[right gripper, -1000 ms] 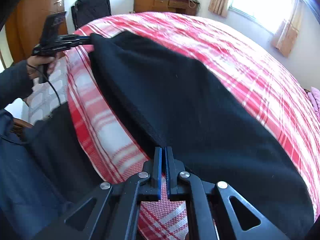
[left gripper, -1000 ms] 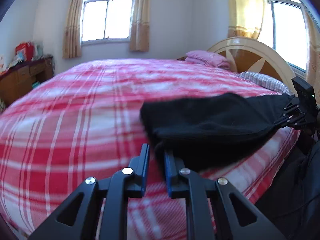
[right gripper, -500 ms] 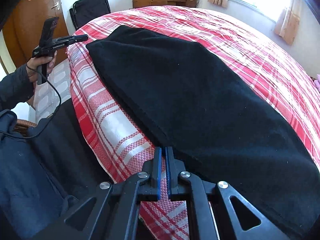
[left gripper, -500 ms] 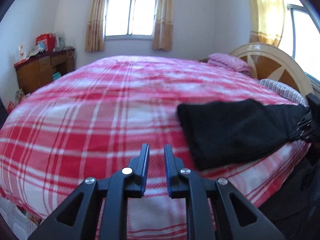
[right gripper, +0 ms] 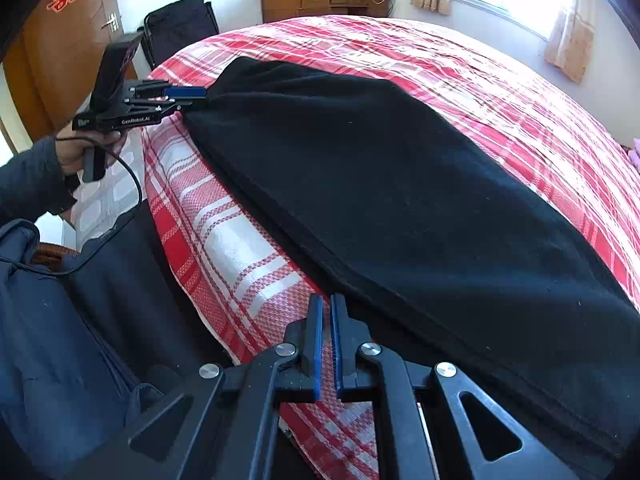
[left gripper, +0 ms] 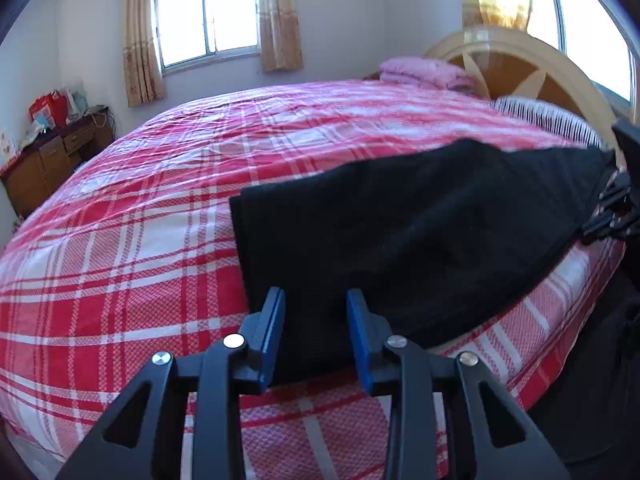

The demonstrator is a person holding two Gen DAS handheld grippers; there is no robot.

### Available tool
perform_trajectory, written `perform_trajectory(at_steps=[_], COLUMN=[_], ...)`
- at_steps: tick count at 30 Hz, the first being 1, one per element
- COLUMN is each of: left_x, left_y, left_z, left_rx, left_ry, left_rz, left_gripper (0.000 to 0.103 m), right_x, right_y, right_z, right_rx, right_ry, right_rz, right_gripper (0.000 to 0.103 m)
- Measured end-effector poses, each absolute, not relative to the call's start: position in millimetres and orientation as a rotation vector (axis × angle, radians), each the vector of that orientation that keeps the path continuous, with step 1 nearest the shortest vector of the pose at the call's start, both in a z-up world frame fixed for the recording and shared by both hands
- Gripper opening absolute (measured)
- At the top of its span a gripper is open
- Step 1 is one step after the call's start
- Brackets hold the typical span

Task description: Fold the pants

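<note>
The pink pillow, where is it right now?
In the left wrist view, the pink pillow sits upper right, at the bed's far end beside the wooden headboard.

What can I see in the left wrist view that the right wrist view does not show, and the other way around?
Only the left wrist view shows the cream arched wooden headboard and the folded pink blanket. Only the right wrist view shows the brown wooden door, the black chair and the person's hand. Both show the black fleece pants on the red and white plaid bed cover, and the brown wooden dresser.
</note>
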State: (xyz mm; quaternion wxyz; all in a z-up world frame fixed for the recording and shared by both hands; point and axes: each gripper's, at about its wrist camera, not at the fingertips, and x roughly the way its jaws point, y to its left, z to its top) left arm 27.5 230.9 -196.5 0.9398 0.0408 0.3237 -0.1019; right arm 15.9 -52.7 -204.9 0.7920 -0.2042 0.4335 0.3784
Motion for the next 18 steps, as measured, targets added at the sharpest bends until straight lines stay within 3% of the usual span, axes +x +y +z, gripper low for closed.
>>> perform_trajectory(at_steps=[6, 8, 9, 10, 12, 14, 18], left_x=[24, 24, 22, 21, 23, 30, 48], left_y=[234, 228, 222, 216, 192, 168, 91], left_z=[-179, -167, -160, -156, -144, -139, -132], left_rx=[0.031, 0.012, 0.009, 0.01, 0.022, 0.055, 0.163], left_ry=[0.628, 0.607, 0.592, 0.584, 0.578, 0.583, 0.595], left_rz=[-0.198, -0.218, -0.234, -0.25, -0.324, -0.38, -0.539], left_gripper=[0.039, 0.046, 0.055, 0.063, 0.067, 0.067, 0.067], right_x=[17, 20, 21, 22, 23, 24, 19], right_y=[-71, -86, -100, -112, -139, -173, -256], right_z=[-198, -194, -190, -187, -179, -170, -142], right_rx=[-0.393, -0.353, -0.328, -0.311, -0.255, -0.169, -0.016], right_ry=[0.921, 0.921, 0.919, 0.913, 0.903, 0.893, 0.826], right_rz=[0.763, 0.741, 0.712, 0.683, 0.633, 0.582, 0.384], right_gripper=[0.005, 0.006, 0.007, 0.01, 0.025, 0.05, 0.051])
